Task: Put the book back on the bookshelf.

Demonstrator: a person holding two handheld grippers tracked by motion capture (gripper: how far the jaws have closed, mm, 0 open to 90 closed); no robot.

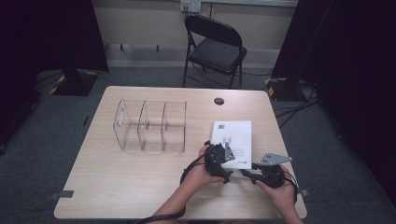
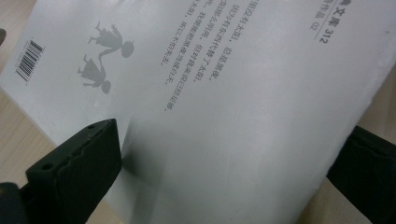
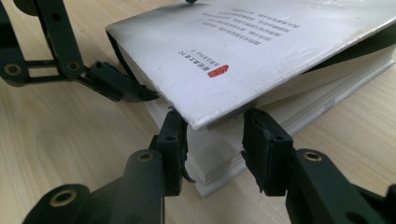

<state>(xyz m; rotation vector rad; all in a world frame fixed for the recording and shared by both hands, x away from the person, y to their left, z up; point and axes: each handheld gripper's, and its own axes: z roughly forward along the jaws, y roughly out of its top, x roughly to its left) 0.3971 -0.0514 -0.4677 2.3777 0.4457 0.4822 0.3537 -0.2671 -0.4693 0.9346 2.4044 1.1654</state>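
1. The white book [image 1: 232, 142] lies flat on the right half of the tabletop [image 1: 116, 186], back cover up, its long axis running from the person's edge toward the far edge.
2. The barcode end points to the far side.
3. The left gripper [image 1: 223, 164] hovers over the near part of the cover, its fingers [image 2: 79, 168] spread wide, gripping nothing.
4. The right gripper [image 3: 212, 140] has its fingers narrowed on either side of the book's near corner, under the lifted cover; whether they press the pages, I cannot tell.
5. A clear three-bay organiser [image 1: 150, 125] stands just left of the book.
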